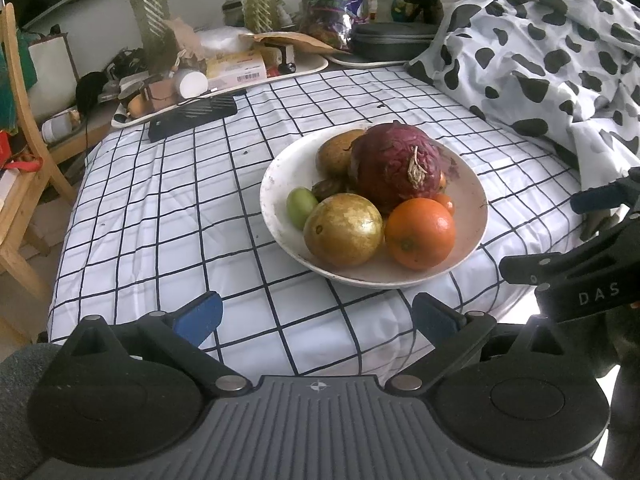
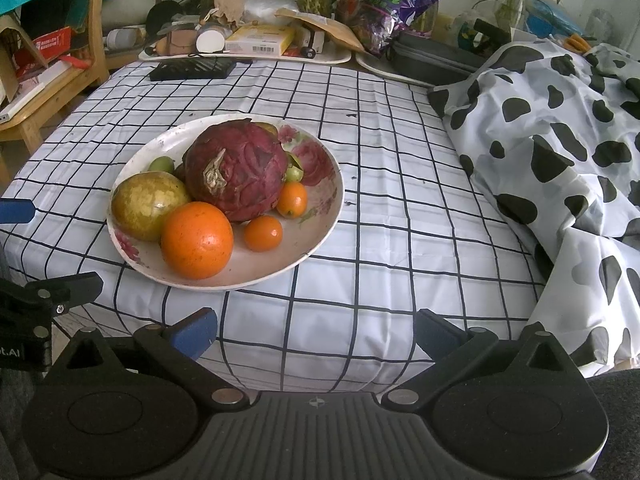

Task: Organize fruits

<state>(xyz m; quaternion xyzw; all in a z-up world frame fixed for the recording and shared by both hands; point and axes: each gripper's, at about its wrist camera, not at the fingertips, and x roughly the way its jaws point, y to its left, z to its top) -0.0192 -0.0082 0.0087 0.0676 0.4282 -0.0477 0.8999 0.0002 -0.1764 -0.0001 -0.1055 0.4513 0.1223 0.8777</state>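
Note:
A white floral plate on the checked tablecloth holds a big red cabbage-like head, a large orange, a yellow-green round fruit, a small green fruit, two small oranges and a brown fruit. My left gripper is open and empty, short of the plate at the table's near edge. My right gripper is open and empty, near the plate's right front; its fingers show in the left view.
A cow-print cloth is heaped on the right. A cluttered tray, a black grid object, vases and a dark case line the back. A wooden chair stands at the left.

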